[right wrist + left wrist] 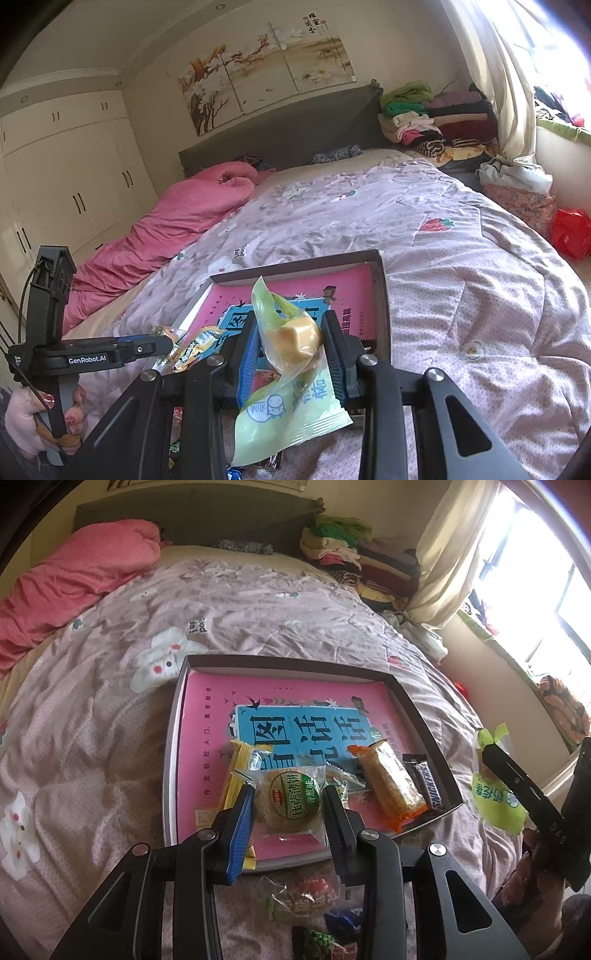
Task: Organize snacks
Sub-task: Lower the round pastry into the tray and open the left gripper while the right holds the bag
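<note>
Over the box (424, 716) on the bed, left gripper (290, 803) is clamped narrow on a round green-label biscuit pkt (290, 801), right gripper (290, 343) pinched near shut on a pale-green bread pkt (291, 384), held beside the box's near-right corner. Best lower each pkt flat onto bare pink floor w/o stacking, then let go. Box already holds yellow wafer pkt (240, 764), orange-end cake bar (391, 782), Snickers (424, 779); more loose snacks (306, 893) lie outside box's near edge.

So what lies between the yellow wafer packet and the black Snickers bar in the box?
Left wrist view: the round green-labelled pastry, then the orange-ended cake packet.
</note>
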A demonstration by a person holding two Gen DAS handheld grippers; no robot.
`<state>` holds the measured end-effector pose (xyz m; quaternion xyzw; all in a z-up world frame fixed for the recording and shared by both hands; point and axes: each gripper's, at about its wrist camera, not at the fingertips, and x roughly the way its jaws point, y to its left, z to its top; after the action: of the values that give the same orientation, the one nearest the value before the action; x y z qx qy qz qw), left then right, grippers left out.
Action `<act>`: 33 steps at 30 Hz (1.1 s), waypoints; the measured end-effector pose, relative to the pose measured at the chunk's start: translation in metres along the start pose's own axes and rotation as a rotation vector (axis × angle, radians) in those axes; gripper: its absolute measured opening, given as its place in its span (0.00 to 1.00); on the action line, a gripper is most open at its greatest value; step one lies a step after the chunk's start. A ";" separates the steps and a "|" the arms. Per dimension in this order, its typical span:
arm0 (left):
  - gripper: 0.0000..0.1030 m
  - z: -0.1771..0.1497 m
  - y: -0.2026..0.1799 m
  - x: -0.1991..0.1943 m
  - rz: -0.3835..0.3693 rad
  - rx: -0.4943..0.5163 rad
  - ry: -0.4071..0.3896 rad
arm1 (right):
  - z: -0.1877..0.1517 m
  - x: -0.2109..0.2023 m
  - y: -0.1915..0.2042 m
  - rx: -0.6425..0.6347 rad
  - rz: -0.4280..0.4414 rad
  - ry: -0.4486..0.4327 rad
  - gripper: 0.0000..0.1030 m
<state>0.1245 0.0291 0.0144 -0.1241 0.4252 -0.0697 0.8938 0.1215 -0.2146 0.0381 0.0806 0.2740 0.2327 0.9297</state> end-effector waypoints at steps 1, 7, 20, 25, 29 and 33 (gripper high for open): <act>0.37 0.000 0.000 0.002 0.000 -0.001 0.001 | 0.000 0.000 0.000 -0.001 -0.003 0.000 0.33; 0.37 -0.001 0.002 0.012 0.005 -0.007 0.015 | 0.002 0.003 -0.003 0.010 -0.009 0.007 0.33; 0.37 -0.004 -0.001 0.026 0.028 0.021 0.027 | 0.004 0.017 -0.007 0.010 -0.028 0.023 0.33; 0.37 -0.005 -0.003 0.030 0.034 0.030 0.035 | 0.004 0.025 -0.010 0.020 -0.028 0.040 0.33; 0.37 -0.005 -0.002 0.033 0.039 0.031 0.038 | 0.003 0.032 -0.011 0.018 -0.033 0.053 0.33; 0.37 -0.005 -0.001 0.033 0.041 0.024 0.038 | 0.002 0.041 -0.013 0.022 -0.043 0.075 0.33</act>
<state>0.1411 0.0200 -0.0131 -0.1033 0.4435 -0.0589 0.8884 0.1578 -0.2068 0.0172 0.0760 0.3127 0.2124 0.9227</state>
